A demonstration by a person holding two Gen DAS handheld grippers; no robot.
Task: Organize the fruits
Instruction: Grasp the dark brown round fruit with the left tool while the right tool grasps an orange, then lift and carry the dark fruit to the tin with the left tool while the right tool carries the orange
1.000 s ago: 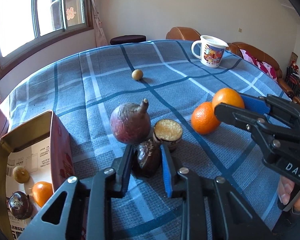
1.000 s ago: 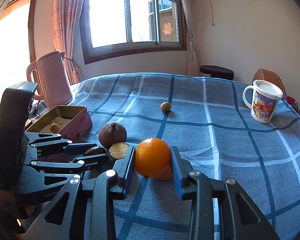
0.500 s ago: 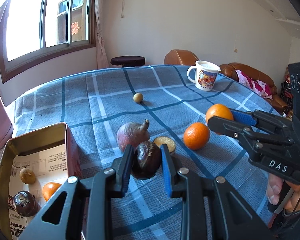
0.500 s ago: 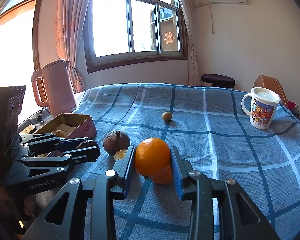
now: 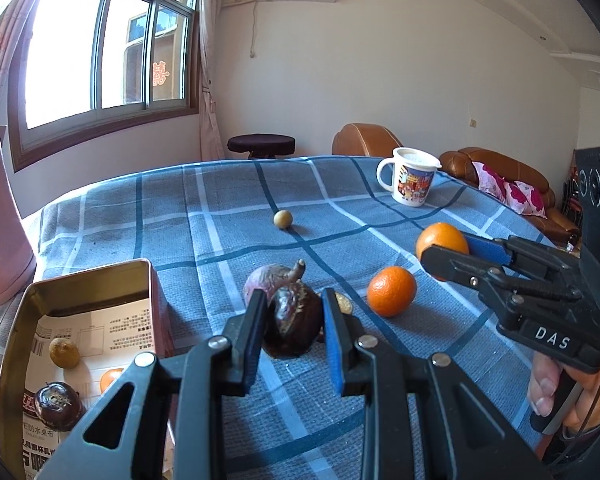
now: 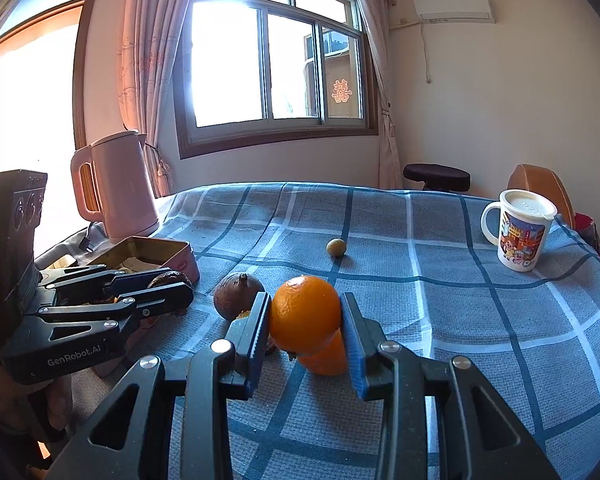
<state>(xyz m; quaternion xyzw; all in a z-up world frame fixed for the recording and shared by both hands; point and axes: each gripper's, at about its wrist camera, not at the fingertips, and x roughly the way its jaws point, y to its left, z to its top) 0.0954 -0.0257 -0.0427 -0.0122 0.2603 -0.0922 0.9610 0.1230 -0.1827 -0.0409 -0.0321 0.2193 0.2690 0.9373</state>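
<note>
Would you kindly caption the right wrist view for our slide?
Right gripper holds an orange above a blue checked tablecloth.

A blue plaid tablecloth carries a tin, mug, kettle and loose fruit.

Dark fruit, orange: higher now.

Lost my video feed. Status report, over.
Left gripper shut on dark fruit. Right gripper shut on orange. Tin open, path clear.
</note>
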